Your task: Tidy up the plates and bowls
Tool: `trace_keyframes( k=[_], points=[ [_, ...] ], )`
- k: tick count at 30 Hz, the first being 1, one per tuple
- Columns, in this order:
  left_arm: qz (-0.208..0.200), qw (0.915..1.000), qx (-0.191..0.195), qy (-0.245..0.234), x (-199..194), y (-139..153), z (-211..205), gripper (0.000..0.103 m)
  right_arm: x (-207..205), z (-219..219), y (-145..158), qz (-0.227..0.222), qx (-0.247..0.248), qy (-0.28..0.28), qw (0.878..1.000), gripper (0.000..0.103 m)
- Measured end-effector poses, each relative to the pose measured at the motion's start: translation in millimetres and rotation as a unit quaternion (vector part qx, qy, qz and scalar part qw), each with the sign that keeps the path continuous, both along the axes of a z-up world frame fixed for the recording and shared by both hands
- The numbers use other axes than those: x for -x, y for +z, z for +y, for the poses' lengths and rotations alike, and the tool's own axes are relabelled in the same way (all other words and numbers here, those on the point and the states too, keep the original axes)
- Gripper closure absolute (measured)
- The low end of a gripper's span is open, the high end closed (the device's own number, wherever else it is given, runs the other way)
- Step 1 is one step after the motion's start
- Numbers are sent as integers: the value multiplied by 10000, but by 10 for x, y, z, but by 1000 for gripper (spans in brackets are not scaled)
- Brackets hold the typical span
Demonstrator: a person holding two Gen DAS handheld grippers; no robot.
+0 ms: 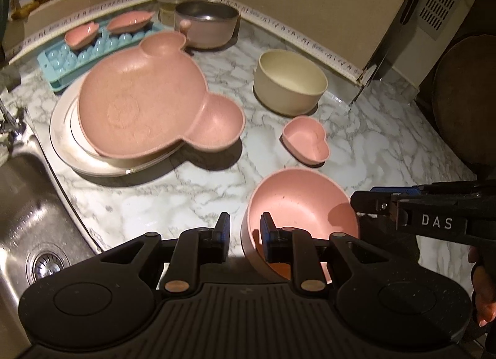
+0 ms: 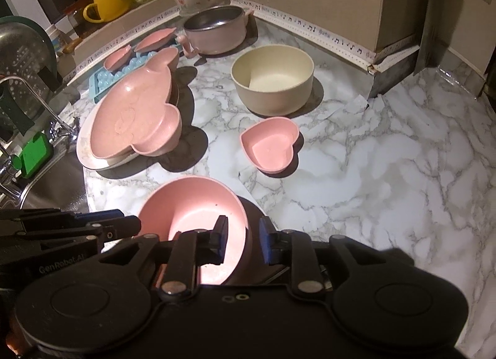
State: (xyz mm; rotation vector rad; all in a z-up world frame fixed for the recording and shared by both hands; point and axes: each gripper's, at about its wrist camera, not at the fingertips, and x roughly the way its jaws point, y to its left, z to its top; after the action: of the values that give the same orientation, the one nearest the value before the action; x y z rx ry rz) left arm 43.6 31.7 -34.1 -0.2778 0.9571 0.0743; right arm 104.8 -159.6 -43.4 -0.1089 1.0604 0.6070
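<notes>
At the marble counter's [image 1: 186, 191] near edge, the left gripper [image 1: 245, 225] is clamping the pink bowl's [image 1: 303, 204] nine-o'clock rim while the right gripper [image 2: 241, 228] is straddling its three-o'clock rim unclenched, risking a one-sided tilt onto the heart-shaped dish [image 1: 307, 139] at twelve o'clock.

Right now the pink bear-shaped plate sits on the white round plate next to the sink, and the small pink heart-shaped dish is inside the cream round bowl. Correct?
Not quite. The small pink heart-shaped dish is not inside the cream round bowl; it stands on the marble counter in front of it, apart. The right wrist view shows this. The pink bear-shaped plate does sit on the white round plate next to the sink.
</notes>
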Motion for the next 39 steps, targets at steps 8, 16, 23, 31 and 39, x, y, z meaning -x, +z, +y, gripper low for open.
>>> trace_keyframes(
  k=[8,16,23,31,39],
  points=[
    [-268,9996,8,54,-7,163,21,77,12,-28,171,-189,-158,10,9997,66],
    [-583,9981,-113,155,-105,311,30,43,-58,-78,336,-491,-340,-3,9982,43],
    [-820,9961,-204,247,-318,413,69,41,-235,-129,454,-728,-565,4,9957,22],
    [-1000,9944,-234,267,-620,467,5,30,-562,-212,523,-839,-735,-145,9936,2],
    [-1022,9938,-307,311,-1015,451,-83,23,-979,-278,434,-805,-610,-340,9943,1]
  ],
)
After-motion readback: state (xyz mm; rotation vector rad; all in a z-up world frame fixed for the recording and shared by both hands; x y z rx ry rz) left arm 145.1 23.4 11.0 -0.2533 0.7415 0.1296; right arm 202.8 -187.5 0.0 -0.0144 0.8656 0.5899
